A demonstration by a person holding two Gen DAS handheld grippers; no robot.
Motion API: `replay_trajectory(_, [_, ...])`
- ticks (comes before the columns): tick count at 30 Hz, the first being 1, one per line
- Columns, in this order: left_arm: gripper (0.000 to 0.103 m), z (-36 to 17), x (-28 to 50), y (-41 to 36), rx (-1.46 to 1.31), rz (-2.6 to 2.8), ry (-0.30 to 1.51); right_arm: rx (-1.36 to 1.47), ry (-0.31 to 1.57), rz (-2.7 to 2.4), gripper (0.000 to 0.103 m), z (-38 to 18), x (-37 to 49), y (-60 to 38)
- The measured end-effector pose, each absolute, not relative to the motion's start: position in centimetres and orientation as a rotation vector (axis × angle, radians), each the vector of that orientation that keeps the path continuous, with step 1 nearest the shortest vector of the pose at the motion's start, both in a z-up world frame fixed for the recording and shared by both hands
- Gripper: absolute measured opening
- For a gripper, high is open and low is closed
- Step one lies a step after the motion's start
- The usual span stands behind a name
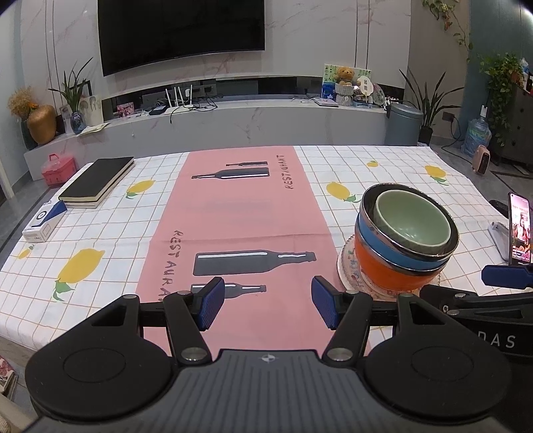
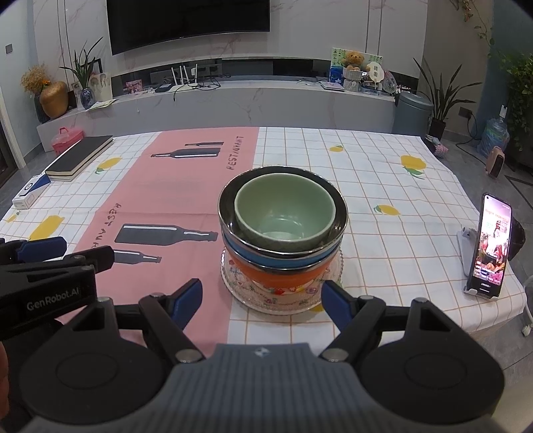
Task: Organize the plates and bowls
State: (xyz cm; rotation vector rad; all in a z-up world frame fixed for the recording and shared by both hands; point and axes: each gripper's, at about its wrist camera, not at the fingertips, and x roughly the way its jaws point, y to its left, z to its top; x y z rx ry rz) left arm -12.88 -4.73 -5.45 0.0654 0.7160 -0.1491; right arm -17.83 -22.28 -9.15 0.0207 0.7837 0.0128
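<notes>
Blue-padded left gripper point(image 1: 265, 306) nearest us, jaws wide apart, nothing between them, over the pink runner point(image 1: 240, 213) left of the bowl stack. Right gripper point(image 2: 261, 301) also spread wide and empty, just short of the stack. We see the stack itself: green bowl point(image 2: 284, 213) nested in a blue steel-rimmed bowl point(image 2: 283, 261), that in an orange bowl point(image 2: 276, 276), all on a floral plate point(image 2: 266, 296) on the checked lemon tablecloth point(image 2: 383, 186). Right of the stack, a phone point(image 2: 491, 246) lit on a stand. Far left of the stack, a black notebook point(image 2: 80, 158). Behind the stack, a TV point(image 2: 188, 23) on the wall.
</notes>
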Motion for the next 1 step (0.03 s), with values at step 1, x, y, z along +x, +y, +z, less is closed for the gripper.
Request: replay_trajectory(1, [0.070, -5.46, -12.84, -4.68, 0.064, -0.148, 0.716, 0.020, 0.784, 0.013, 0.077, -9.15, -17.79, -22.25])
